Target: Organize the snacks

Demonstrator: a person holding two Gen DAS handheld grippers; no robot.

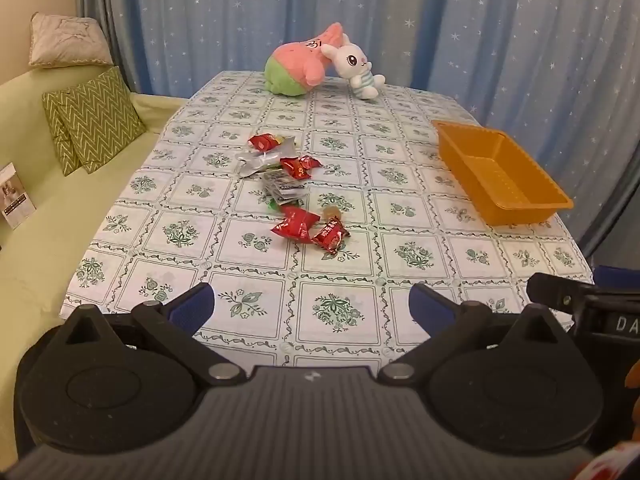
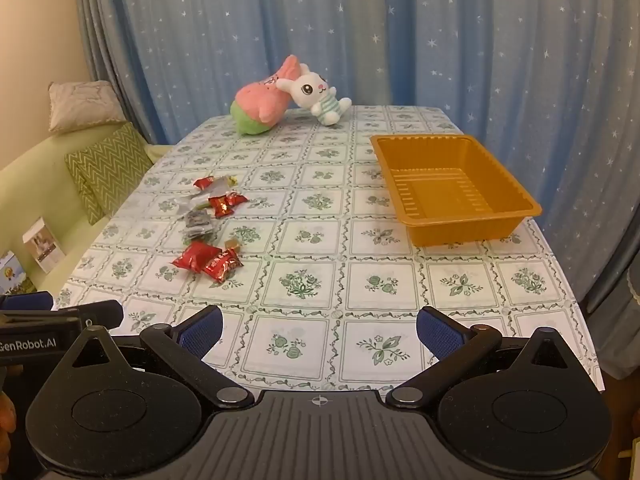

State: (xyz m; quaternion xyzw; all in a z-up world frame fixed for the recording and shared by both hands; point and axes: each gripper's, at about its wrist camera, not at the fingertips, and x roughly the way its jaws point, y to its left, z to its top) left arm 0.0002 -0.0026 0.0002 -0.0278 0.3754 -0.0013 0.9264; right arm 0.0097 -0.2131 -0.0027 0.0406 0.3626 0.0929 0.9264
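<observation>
Snack packets (image 1: 289, 188), mostly red wrappers with some silver and grey ones, lie scattered in a loose line left of centre on the counter (image 1: 420, 256). The orange plastic tray (image 2: 452, 184) sits well apart from them at the right side. Both the left tongs (image 1: 311, 310) and right tongs (image 2: 319, 330) hover near the counter's front edge, blue pads wide apart, holding nothing. A pink plush (image 1: 298, 64) and a white bunny (image 1: 356, 66) touch at the far end.
</observation>
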